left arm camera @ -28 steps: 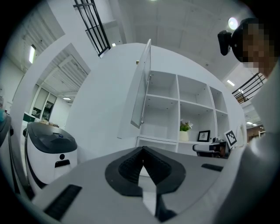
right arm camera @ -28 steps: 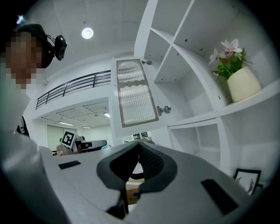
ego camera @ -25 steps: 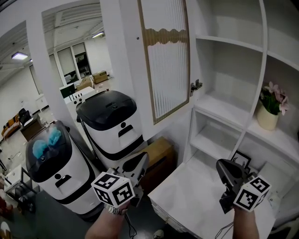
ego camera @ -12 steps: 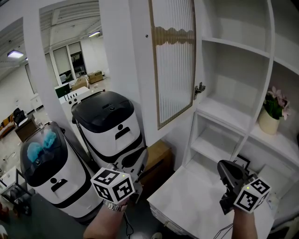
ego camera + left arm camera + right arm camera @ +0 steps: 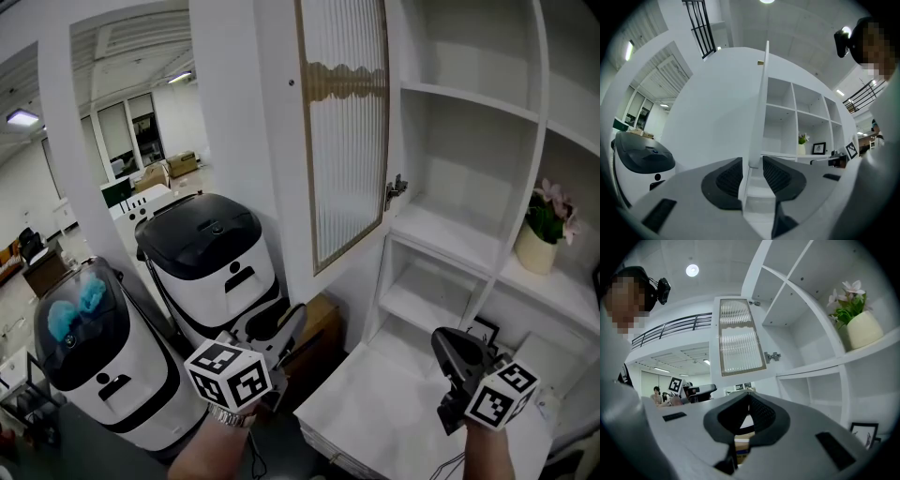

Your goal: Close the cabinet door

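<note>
The cabinet door [image 5: 342, 131], a white frame round ribbed glass, stands swung open from the white shelf cabinet [image 5: 469, 103]. Its hinge [image 5: 396, 187] shows at the door's lower right. My left gripper [image 5: 284, 330] is low, below and left of the door, and its jaws are opening with nothing between the pads. In the left gripper view the door [image 5: 759, 108] shows edge-on beyond my left gripper [image 5: 752, 171]. My right gripper [image 5: 448, 342] is shut and empty over the white counter, below the shelves. The right gripper view shows the door [image 5: 738, 336] above my right gripper [image 5: 749, 397].
Two white machines with black lids [image 5: 211, 253] [image 5: 89, 347] stand left of the cabinet, with a cardboard box [image 5: 323, 309] beside them. A potted flower [image 5: 539, 234] sits on a right shelf and a framed picture [image 5: 483, 328] on the white counter [image 5: 384, 394].
The left gripper's jaws have gone from shut to open. The door sits slightly farther right and larger in the head view. The right gripper stays shut.
</note>
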Demonstrator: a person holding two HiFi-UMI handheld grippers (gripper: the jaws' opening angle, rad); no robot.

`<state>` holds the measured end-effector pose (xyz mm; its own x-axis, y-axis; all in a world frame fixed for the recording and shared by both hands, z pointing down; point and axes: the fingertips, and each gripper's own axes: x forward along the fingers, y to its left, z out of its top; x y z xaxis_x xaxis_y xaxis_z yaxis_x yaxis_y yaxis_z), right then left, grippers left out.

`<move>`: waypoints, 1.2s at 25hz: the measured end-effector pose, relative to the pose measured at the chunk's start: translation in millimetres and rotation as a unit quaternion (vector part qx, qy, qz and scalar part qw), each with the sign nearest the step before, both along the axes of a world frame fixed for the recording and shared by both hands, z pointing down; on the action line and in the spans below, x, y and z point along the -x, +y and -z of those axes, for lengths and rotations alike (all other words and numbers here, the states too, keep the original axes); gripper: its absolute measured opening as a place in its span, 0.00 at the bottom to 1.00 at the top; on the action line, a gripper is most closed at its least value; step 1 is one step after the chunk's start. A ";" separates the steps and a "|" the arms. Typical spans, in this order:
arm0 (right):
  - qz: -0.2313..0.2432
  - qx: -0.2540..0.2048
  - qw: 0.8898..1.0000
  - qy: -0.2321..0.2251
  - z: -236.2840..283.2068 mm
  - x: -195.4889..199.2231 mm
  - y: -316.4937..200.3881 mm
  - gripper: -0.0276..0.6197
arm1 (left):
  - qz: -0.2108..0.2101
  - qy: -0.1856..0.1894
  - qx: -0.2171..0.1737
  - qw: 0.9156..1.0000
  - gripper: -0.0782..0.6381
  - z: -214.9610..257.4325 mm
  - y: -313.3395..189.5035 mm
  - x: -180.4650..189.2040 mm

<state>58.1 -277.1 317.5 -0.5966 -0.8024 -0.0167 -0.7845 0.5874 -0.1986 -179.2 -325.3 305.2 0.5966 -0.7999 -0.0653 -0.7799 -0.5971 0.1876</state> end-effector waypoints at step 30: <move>-0.017 -0.017 1.000 0.001 15.0 -16.3 10.2 0.05 | -0.029 -0.014 -0.018 0.999 0.23 3.2 12.6 -37.0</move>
